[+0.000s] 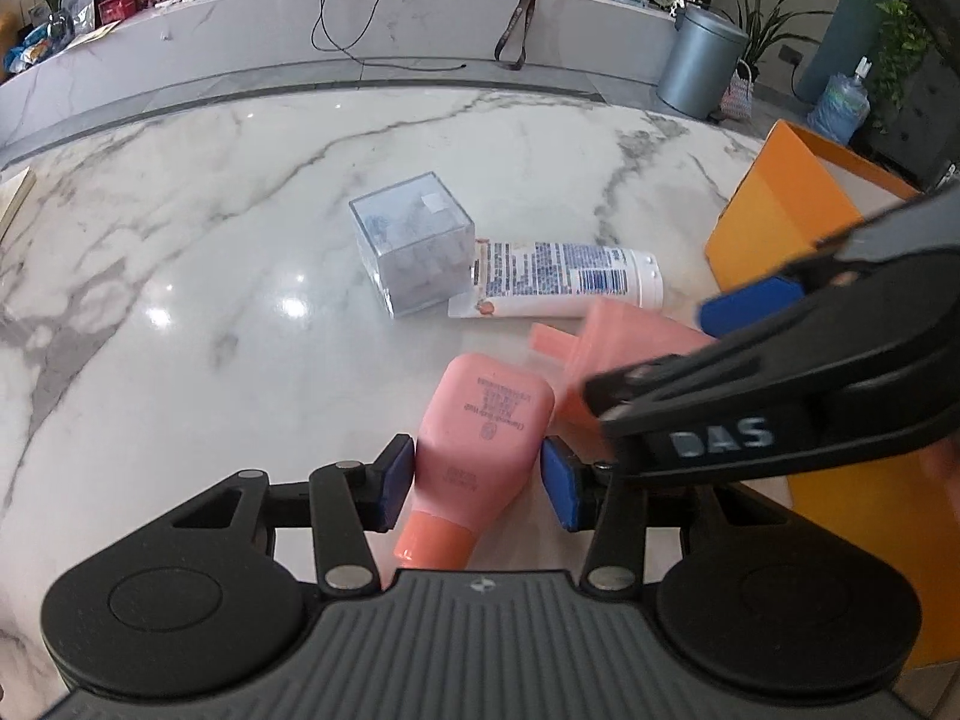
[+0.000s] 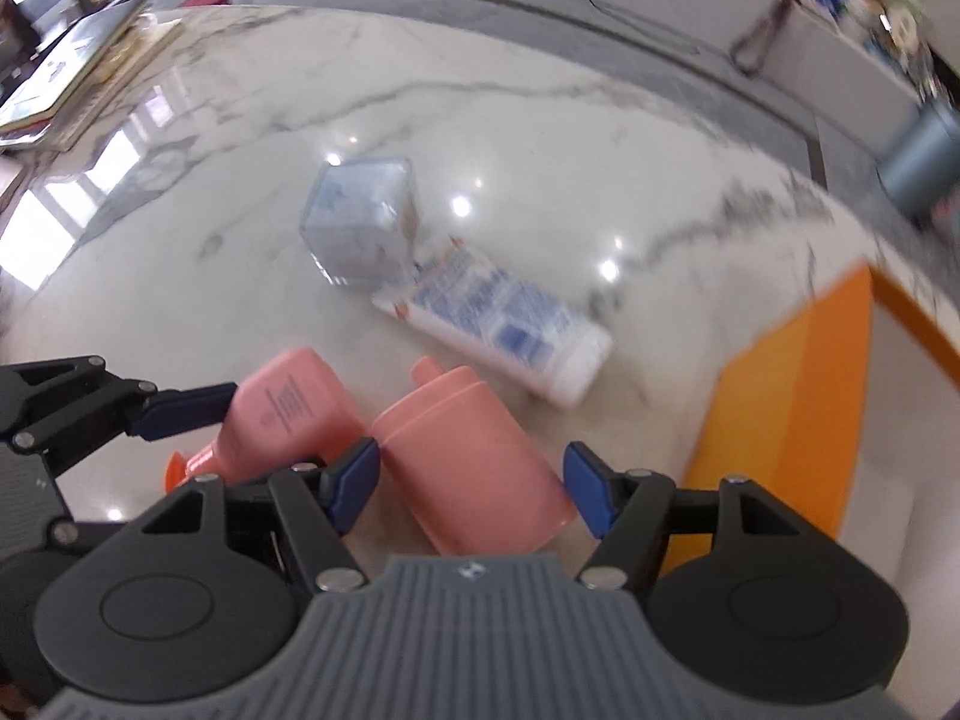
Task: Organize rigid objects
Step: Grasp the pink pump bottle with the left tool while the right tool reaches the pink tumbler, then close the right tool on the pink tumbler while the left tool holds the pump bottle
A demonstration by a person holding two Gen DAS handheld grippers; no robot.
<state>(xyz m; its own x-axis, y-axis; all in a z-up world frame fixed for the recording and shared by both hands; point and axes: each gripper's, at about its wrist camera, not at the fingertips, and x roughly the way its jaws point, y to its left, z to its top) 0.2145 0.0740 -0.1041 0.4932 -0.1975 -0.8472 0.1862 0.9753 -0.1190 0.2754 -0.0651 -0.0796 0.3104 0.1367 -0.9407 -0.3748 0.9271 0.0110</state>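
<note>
A pink tube (image 1: 483, 438) with an orange cap lies on the marble table between the blue pads of my left gripper (image 1: 477, 483); the pads touch its sides. It also shows in the right wrist view (image 2: 285, 414). A pink cup (image 2: 474, 462) lies on its side between the open jaws of my right gripper (image 2: 474, 492), not touching the pads. The cup (image 1: 606, 348) shows partly hidden behind the right gripper in the left view. A clear cube box (image 1: 414, 243) and a white tube (image 1: 570, 285) lie farther out.
An orange box (image 2: 798, 408) stands at the right, close to my right gripper; it also shows in the left wrist view (image 1: 780, 216). A grey bin (image 1: 699, 60) and a marble ledge with clutter lie beyond the table. Books (image 2: 66, 84) sit at the far left.
</note>
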